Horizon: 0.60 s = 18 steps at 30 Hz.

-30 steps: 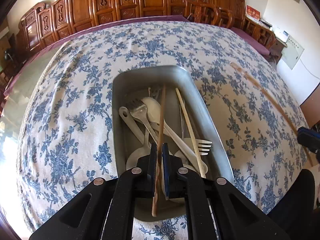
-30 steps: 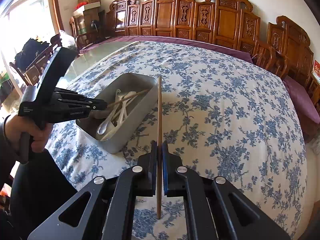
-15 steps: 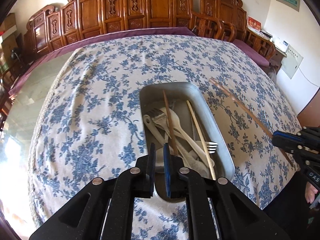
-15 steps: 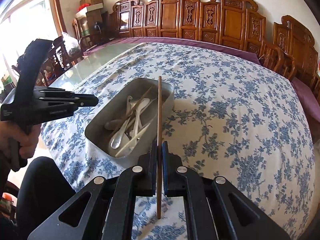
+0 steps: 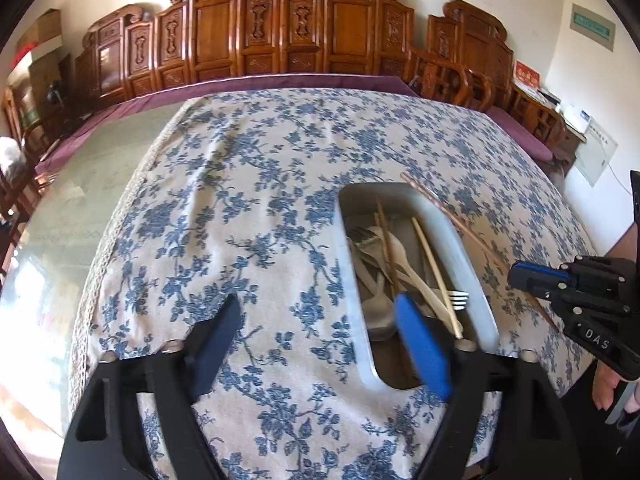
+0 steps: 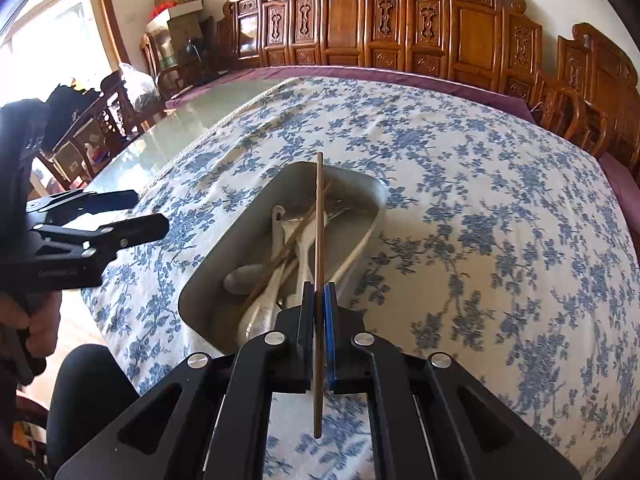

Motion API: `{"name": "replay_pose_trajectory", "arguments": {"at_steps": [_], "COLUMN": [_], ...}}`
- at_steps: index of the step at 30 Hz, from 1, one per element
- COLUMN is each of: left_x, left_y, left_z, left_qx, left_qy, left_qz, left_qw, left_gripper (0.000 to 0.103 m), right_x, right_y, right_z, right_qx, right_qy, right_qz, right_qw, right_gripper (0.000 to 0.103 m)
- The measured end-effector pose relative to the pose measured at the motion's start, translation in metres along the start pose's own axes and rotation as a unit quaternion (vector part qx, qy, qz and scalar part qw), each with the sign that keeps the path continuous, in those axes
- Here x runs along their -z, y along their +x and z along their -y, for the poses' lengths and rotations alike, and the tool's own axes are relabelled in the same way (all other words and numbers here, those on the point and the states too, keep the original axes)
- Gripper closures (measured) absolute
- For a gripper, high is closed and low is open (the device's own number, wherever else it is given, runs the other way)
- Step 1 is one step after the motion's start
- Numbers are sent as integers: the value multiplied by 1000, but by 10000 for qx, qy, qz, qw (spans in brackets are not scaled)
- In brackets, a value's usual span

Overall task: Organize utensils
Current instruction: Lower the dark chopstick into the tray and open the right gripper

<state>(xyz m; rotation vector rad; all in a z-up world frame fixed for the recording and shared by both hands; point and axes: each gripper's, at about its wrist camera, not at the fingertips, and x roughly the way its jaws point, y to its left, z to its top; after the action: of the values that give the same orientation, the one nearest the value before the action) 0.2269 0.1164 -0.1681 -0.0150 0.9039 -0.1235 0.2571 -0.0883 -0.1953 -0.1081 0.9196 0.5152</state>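
Observation:
A grey metal tray [image 5: 452,232] [image 6: 352,178] on the flowered tablecloth holds white spoons [image 5: 400,252], a fork [image 5: 456,296] and two chopsticks [image 5: 436,276]. My left gripper [image 5: 316,320] [image 6: 150,212] hangs over the cloth just left of the tray. Its jaws are opening wide, with nothing between them. My right gripper [image 6: 319,308] [image 5: 520,276] is shut on a brown chopstick [image 6: 319,220] [image 5: 476,240], held by its middle. In the right wrist view this chopstick points along the tray, above the utensils.
The blue-flowered tablecloth [image 5: 260,200] covers a large glass-topped table [image 6: 192,112]. Carved wooden chairs [image 6: 472,32] line the far edge. A hand [image 6: 36,320] grips the left tool at the near left edge.
My left gripper let go of a brown chopstick, which now lies in the tray, drew back to the left and opened wide. My right gripper carried its chopstick leftward over the tray.

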Motion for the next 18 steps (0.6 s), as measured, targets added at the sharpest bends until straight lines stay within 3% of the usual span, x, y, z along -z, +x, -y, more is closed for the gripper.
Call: {"name": "replay_pose_trajectory", "arguments": {"at_steps": [18], "left_x": [2], "left_y": [4], "left_z": [-27], "left_qx": [-70], "left_qy": [-348], "left_qz": [-21], "left_qw": [9994], "left_gripper": [18], "right_x": [-18], "right_y": [63], "right_z": [-23], "right_qx": [-7], "right_qy": [321], "right_qz": [-481], "right_qw": [9983], "right_gripper": [97]}}
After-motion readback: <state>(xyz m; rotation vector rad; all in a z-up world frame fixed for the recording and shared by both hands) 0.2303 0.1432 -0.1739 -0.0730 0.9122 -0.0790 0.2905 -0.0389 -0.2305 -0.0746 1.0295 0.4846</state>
